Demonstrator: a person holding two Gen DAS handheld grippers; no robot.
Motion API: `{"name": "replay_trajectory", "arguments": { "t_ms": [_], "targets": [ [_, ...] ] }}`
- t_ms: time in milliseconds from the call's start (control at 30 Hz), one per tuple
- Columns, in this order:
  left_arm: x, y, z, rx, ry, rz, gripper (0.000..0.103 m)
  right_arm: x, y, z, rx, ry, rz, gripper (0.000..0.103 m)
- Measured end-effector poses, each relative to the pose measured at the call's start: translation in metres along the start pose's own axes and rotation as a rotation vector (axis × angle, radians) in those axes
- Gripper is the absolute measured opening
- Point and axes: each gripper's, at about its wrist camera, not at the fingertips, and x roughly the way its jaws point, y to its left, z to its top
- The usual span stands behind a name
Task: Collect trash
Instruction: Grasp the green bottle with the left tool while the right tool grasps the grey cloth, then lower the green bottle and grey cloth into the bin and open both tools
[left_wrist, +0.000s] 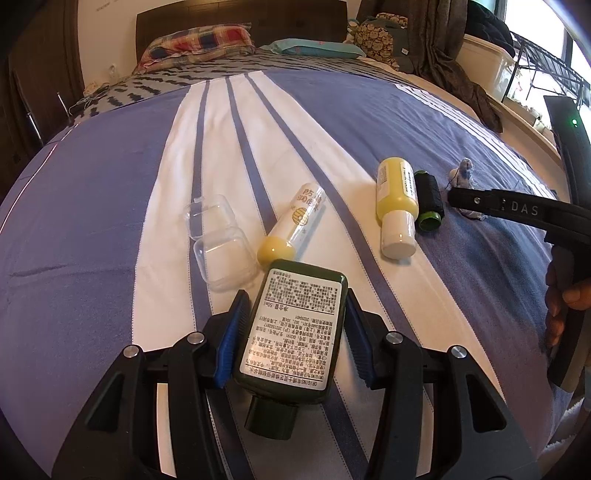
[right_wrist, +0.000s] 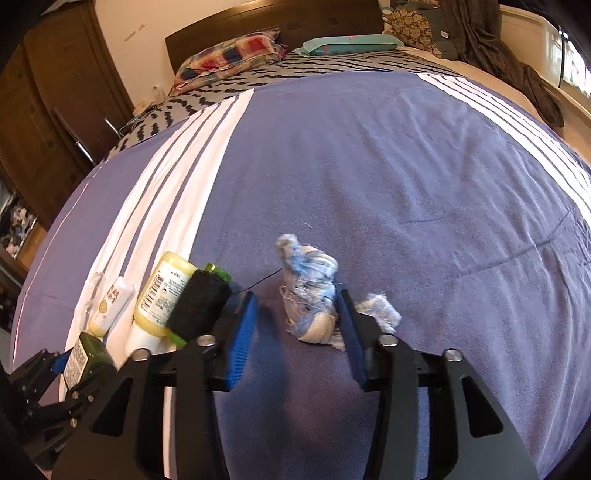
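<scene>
The left gripper (left_wrist: 293, 332) is clenched on a dark green bottle (left_wrist: 291, 332), held just above the bed (left_wrist: 110, 240). The right gripper (right_wrist: 301, 332) straddles a frayed rag wad (right_wrist: 310, 302); its right pad touches the wad, the left stands clear, so no grip yet. A smaller scrap (right_wrist: 380, 310) lies just right of the wad, a black spool (right_wrist: 199, 306) and yellow bottle (right_wrist: 162, 299) to its left. Collecting seems barely begun; most items remain.

bright daylight from the window (left_wrist: 535, 55) at right, glare there, strong fisheye bending at dark edges.
</scene>
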Motion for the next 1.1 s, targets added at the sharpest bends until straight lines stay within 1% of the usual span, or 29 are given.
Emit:
{"name": "replay_trajectory", "arguments": {
  "t_ms": [33, 100, 200, 367, 567, 700, 933, 1100],
  "targets": [
    [-0.001, 0.0, 0.0, -0.001, -0.001, 0.003, 0.047, -0.002, -0.001, -0.001, -0.012, 0.0, -0.009, 0.027],
    [-0.004, -0.003, -0.003, -0.005, -0.005, 0.001, 0.046, -0.004, -0.004, -0.003, -0.024, 0.001, -0.008, 0.026],
    [-0.011, -0.009, -0.008, -0.002, -0.005, -0.011, 0.044, -0.013, -0.003, -0.008, -0.049, -0.001, -0.016, 0.026],
    [-0.036, -0.022, -0.026, 0.012, -0.019, -0.031, 0.043, -0.049, -0.001, -0.032, -0.07, -0.028, 0.014, 0.026],
    [-0.076, -0.034, -0.055, 0.005, -0.043, -0.043, 0.043, -0.101, 0.002, -0.076, -0.08, -0.058, 0.071, 0.026],
    [-0.113, -0.042, -0.078, -0.001, -0.077, -0.048, 0.043, -0.137, 0.01, -0.105, -0.102, -0.084, 0.101, 0.026],
    [-0.179, -0.061, -0.12, 0.003, -0.145, -0.038, 0.043, -0.194, 0.027, -0.151, -0.145, -0.142, 0.111, 0.026],
    [-0.207, -0.071, -0.153, -0.008, -0.161, -0.049, 0.043, -0.227, 0.038, -0.192, -0.182, -0.171, 0.097, 0.026]
  ]
}}
